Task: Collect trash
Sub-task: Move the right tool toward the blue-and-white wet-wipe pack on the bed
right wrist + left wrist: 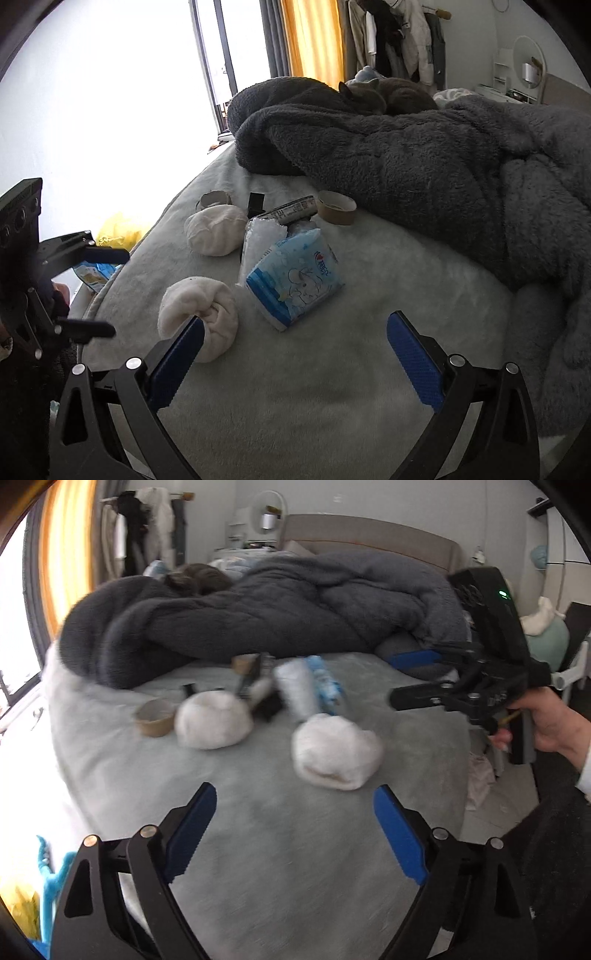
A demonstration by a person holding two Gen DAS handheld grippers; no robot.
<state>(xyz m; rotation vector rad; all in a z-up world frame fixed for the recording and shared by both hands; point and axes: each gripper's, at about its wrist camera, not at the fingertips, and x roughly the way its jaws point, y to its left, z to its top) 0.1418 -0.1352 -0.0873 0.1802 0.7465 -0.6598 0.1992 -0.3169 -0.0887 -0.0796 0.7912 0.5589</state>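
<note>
Trash lies on a pale grey bed (pixel 258 849): two white rolled bundles (pixel 336 753) (pixel 212 720), a cardboard ring (pixel 155 716), a blue tissue pack (pixel 325 683) and clear plastic wrap (pixel 295 690). My left gripper (pixel 295 801) is open just short of the nearer bundle, nothing between its fingers. My right gripper (pixel 410 679) hovers at the right, held by a hand. In the right wrist view the right gripper (pixel 295 325) is open in front of the tissue pack (pixel 295 284), its left finger overlapping the near bundle (pixel 199 314). The left gripper (pixel 110 291) shows at the left edge.
A dark grey fleece blanket (pixel 424 158) is heaped across the back of the bed, with a grey cat (pixel 376 94) asleep on it. A second cardboard ring (pixel 338 206) sits against the blanket. A yellow bag (pixel 118 229) lies on the floor by the bright window.
</note>
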